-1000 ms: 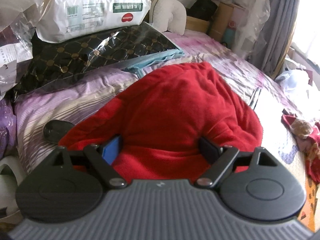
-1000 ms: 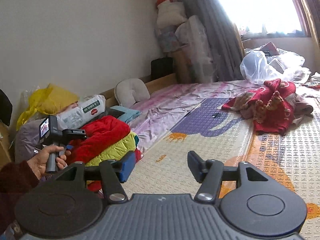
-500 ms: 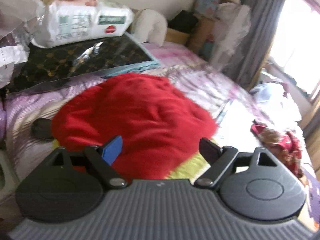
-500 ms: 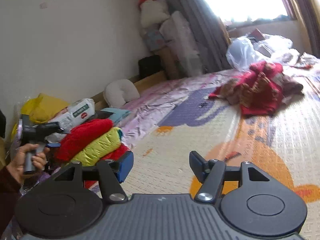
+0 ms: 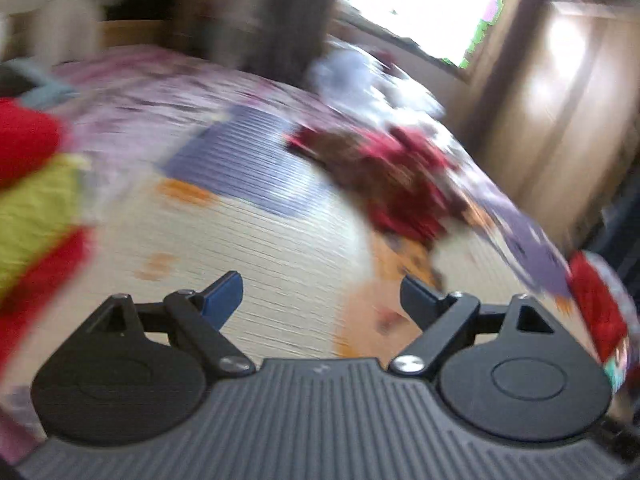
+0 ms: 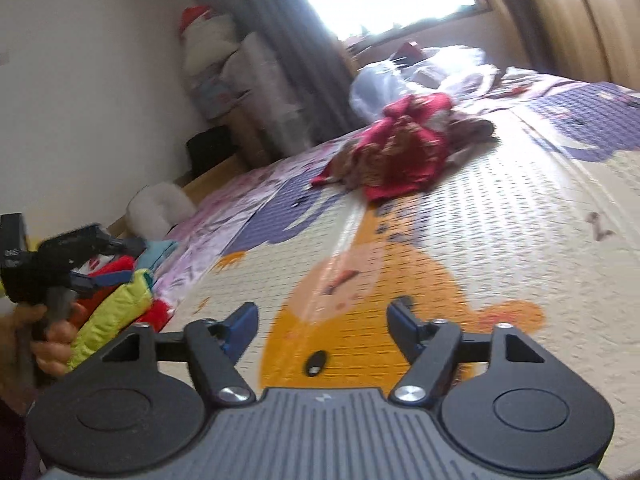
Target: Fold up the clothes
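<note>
A white plastic bag (image 6: 400, 80) and grey curtain (image 6: 296, 64) sit behind the crumpled red clothes (image 6: 396, 152) on the play mat (image 6: 500, 240), nothing blocking. Folded stack (image 6: 116, 304) is far left. Both the right gripper (image 6: 322, 326) and left gripper (image 5: 322, 294) are empty with jaws opening, clothes well ahead.

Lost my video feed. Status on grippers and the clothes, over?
Left gripper open, empty. Right gripper opening, empty. Crumpled red garment unfolded on mat; folded stack at left. Path clear.
</note>
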Available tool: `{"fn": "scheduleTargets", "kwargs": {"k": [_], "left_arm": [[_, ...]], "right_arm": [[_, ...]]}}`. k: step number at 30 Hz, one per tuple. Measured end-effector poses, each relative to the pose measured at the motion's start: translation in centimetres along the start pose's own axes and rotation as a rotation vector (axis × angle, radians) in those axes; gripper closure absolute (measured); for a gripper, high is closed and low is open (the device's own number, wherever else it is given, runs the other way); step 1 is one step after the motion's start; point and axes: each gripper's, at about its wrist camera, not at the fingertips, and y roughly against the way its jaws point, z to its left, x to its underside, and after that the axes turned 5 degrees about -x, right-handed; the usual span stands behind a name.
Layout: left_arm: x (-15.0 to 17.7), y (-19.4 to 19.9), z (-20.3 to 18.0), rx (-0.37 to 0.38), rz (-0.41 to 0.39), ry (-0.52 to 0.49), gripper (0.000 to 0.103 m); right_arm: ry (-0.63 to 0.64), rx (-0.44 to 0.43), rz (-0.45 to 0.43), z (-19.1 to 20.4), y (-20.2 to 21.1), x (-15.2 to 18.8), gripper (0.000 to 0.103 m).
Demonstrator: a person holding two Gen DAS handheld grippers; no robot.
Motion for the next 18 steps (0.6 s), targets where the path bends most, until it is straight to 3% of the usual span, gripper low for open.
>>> {"fn": "scheduleTargets", "kwargs": {"k": [4,6,10,14,18], "left_arm": [[2.8,-4.2,-6.1,0.096,0.107,-0.002,0.015],[4.1,-5.1,-8.0,0.110,0.116,-0.028,0.014],[7.0,-7.0,-10.6,0.012,0.095,-0.166,0.010],[7.8,-8.2,-10.9,-0.037,0.134,-0.156,0.010],[7.2,-8.1,-11.9,-0.055,0.136,-0.126,0.007]], "right_arm": [[-0.020,-0.003,-0.021,-1.8,2.1,0.1,0.019],[-0.008,0.009,-0.042,-2.6,3.4,0.0,0.014],[0.022,0.048,-0.060,-4.5,5.6,-0.5,0.010],[0.027,0.081,-0.084,-6.8,8.1,-1.1,0.001],[-0.032,0.118,-0.130,-9.6,10.3,-1.2,0.001]]}}
